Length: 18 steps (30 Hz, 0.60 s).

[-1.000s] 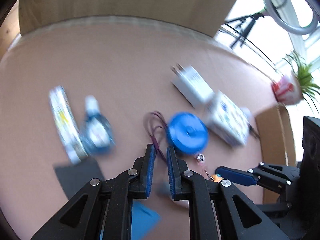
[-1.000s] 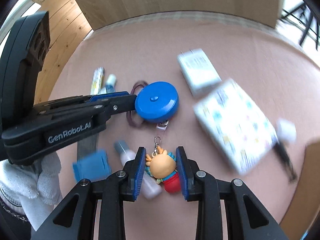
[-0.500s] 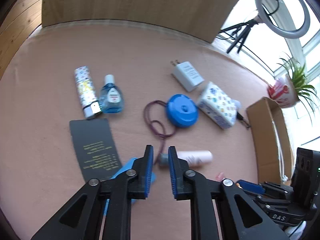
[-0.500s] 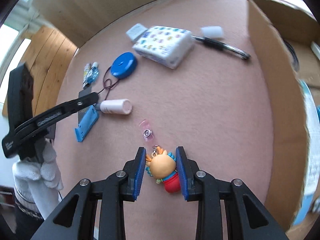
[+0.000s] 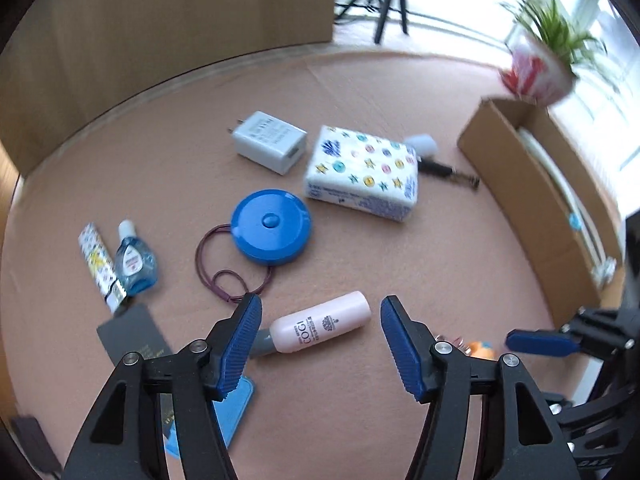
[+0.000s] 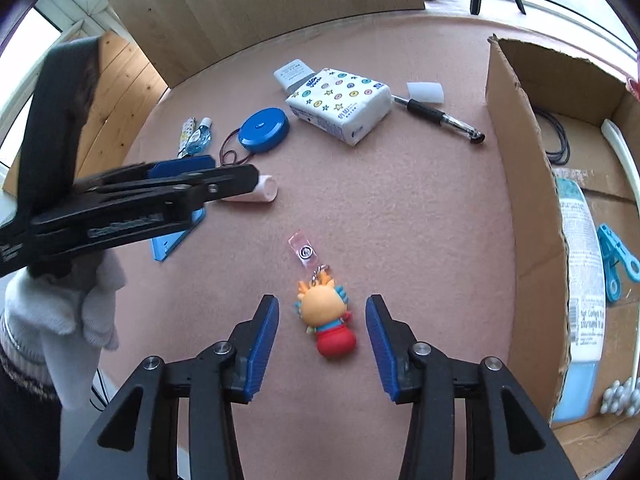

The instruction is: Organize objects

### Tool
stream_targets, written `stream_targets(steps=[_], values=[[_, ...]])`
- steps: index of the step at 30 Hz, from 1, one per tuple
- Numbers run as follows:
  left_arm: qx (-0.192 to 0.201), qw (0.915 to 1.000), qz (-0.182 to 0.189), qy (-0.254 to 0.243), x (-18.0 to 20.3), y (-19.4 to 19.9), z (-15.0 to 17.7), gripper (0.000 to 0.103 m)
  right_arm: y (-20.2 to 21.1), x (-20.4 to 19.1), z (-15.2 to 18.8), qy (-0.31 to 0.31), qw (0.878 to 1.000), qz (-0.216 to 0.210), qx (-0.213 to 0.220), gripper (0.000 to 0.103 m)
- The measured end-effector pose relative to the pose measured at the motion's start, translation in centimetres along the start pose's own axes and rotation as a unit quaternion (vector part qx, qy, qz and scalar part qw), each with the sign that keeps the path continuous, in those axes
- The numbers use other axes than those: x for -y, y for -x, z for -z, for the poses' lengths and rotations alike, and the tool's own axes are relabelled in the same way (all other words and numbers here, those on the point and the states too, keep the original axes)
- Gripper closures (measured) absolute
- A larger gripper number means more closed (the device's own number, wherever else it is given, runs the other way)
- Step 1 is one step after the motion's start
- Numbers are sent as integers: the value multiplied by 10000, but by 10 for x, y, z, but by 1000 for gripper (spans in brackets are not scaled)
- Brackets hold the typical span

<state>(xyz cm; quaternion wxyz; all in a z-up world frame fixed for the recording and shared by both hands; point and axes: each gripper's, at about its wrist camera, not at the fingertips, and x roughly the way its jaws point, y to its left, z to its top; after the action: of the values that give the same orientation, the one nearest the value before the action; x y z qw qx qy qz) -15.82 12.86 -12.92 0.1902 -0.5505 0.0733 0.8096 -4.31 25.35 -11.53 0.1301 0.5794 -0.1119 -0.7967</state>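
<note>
My left gripper (image 5: 320, 340) is opening, its blue pads wide apart above a pink COGI bottle (image 5: 318, 328) that lies on the pink mat; the pads do not touch it. My right gripper (image 6: 322, 340) is opening too. An orange-headed cartoon keychain figure (image 6: 327, 318) with a clear badge clip (image 6: 303, 251) lies loose on the mat between its pads. In the right wrist view the left gripper (image 6: 192, 184) reaches in from the left over the pink bottle (image 6: 262, 192).
A blue tape measure (image 5: 271, 226), purple hair ties (image 5: 224, 264), white charger (image 5: 269, 142), tissue pack (image 5: 362, 178), pen (image 6: 440, 118), eye-drop bottle (image 5: 134, 262), patterned tube (image 5: 98, 264), black card (image 5: 134, 332) and blue card (image 6: 176, 236) lie around. An open cardboard box (image 6: 516, 168) stands right.
Both grippers have opened. The right one carried the keychain figure toward the box and let it go onto the mat. The left one backed away from the tape measure to above the pink bottle.
</note>
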Motion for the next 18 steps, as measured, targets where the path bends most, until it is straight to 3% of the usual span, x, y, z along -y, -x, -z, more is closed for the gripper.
stream_targets(steps=[2,4,5,9,18], values=[[-131,9997,18,-211,4,-6,3,39,-1,2,3,-10,10000,-9,-40,61],[-253,9994,56,-231,3,-10,5,46,-1,1,6,12,10000,-18,-69,61],[-291,9993,93,-208,2,-12,6,54,-1,1,7,22,10000,8,-58,61],[-303,9992,240,-40,3,-13,8,67,-1,2,9,-16,10000,16,-34,61],[-253,9988,232,356,6,-16,8,81,-5,-7,4,268,9992,286,-20,61]])
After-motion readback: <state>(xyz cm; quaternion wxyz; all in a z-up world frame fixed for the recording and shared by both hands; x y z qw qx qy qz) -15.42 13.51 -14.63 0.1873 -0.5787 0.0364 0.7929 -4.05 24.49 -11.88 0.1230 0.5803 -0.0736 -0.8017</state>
